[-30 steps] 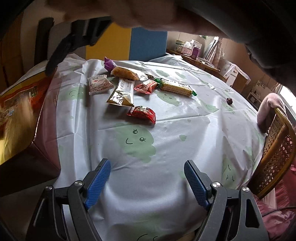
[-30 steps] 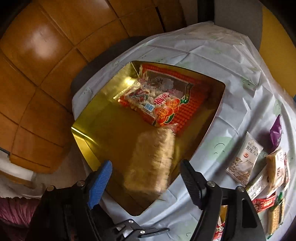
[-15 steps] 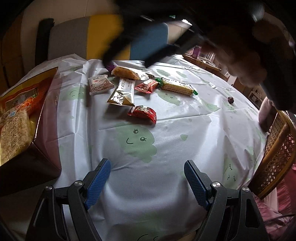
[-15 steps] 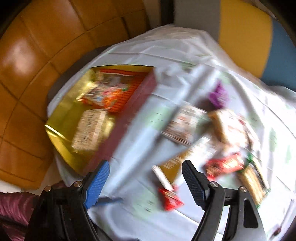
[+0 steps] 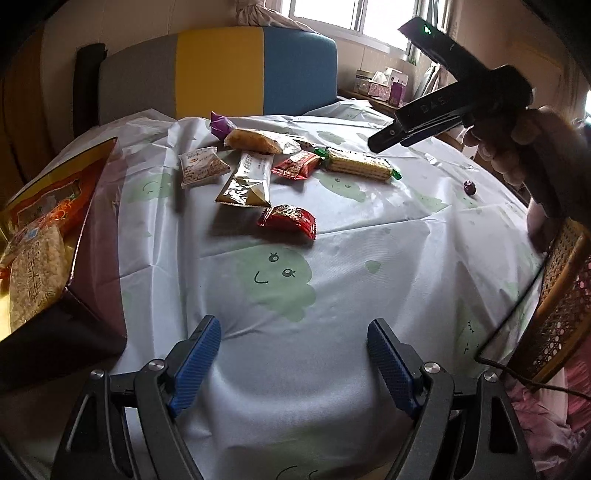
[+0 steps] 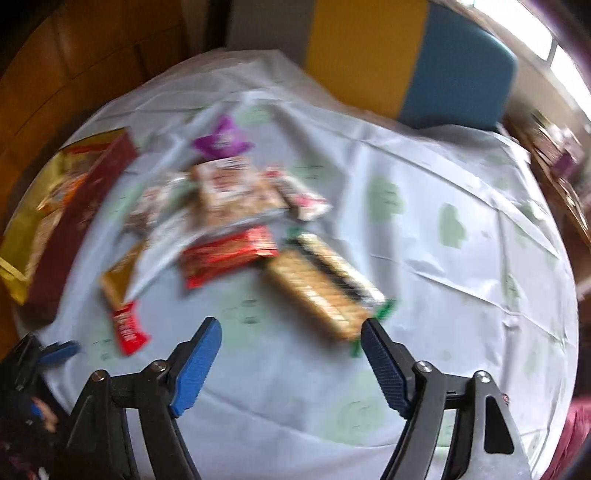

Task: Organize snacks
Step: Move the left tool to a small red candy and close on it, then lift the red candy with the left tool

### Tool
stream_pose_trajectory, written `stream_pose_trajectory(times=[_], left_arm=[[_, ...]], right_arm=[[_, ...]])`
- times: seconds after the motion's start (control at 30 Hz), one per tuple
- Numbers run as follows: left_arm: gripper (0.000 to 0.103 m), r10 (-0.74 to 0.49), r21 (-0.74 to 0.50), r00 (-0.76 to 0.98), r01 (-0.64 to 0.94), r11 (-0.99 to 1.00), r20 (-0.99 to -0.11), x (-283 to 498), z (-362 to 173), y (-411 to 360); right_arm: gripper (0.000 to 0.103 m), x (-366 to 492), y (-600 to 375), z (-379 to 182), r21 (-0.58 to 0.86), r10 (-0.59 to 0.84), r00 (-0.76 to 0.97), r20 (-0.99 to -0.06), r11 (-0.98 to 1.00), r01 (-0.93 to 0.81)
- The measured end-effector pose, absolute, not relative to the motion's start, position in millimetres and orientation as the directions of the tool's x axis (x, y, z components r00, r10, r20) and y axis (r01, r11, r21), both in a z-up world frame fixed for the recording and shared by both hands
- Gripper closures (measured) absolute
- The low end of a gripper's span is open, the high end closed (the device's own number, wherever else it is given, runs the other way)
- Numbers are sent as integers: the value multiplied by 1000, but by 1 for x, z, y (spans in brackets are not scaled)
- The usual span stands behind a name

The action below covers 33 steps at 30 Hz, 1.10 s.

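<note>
Daylight is coming in from the window (image 5: 325, 14) at the upper middle of the left wrist view, and it is burning out to white there. This view is staying sharp, but its corners are going dark and the edges are bending. The right wrist view is blurring strongly; the snacks (image 6: 236, 206) are smearing, and the upper right corner is glaring.

My right gripper (image 6: 290, 354) hangs over the tablecloth (image 6: 443, 258), its blue-padded jaws apart with nothing between them, having just closed a little. The picture is blurred. Just beyond my fingertips lies a long wafer packet (image 6: 321, 288); past it sit a red packet (image 6: 229, 254) and a purple wrapper (image 6: 221, 142). The gold-lined box (image 6: 33, 236) stands at the table's left edge.
</note>
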<state>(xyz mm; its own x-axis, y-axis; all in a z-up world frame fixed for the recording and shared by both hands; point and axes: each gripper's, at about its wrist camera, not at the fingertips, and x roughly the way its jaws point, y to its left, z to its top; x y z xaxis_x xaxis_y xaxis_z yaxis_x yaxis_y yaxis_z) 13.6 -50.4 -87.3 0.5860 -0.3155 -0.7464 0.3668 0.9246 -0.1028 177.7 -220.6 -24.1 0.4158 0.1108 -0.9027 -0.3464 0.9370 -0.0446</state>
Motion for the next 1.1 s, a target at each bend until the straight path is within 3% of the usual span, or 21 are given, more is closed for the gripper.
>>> stream_pose_trajectory(times=[0.1, 0.27, 0.6, 0.83, 0.9, 0.97, 1.1], left_arm=[[24, -292, -93, 578, 348, 933, -762, 16, -85, -51], [55, -310, -175, 533, 288, 942, -787, 32, -73, -46], [56, -355, -336, 446, 124, 934, -822, 86, -59, -60], [56, -248, -275, 426, -2, 961, -870, 120, -67, -73], [58, -228, -251, 445, 8, 968, -866, 123, -66, -80], [78, -259, -243, 443, 93, 966, -858, 122, -68, -94], [79, -292, -198, 445, 246, 949, -846, 105, -71, -111]], right_arm=[[46, 187, -244, -30, -23, 97, 439, -893, 966, -259], [55, 197, -270, -40, 5, 68, 436, -897, 989, -145], [55, 198, -274, -24, 54, 113, 485, -867, 989, -134], [55, 196, -277, -14, 86, 137, 507, -851, 989, -123], [55, 196, -277, -13, 87, 140, 512, -848, 988, -125], [55, 196, -276, -12, 84, 139, 515, -846, 988, -129], [55, 195, -272, -13, 76, 141, 509, -849, 986, -145]])
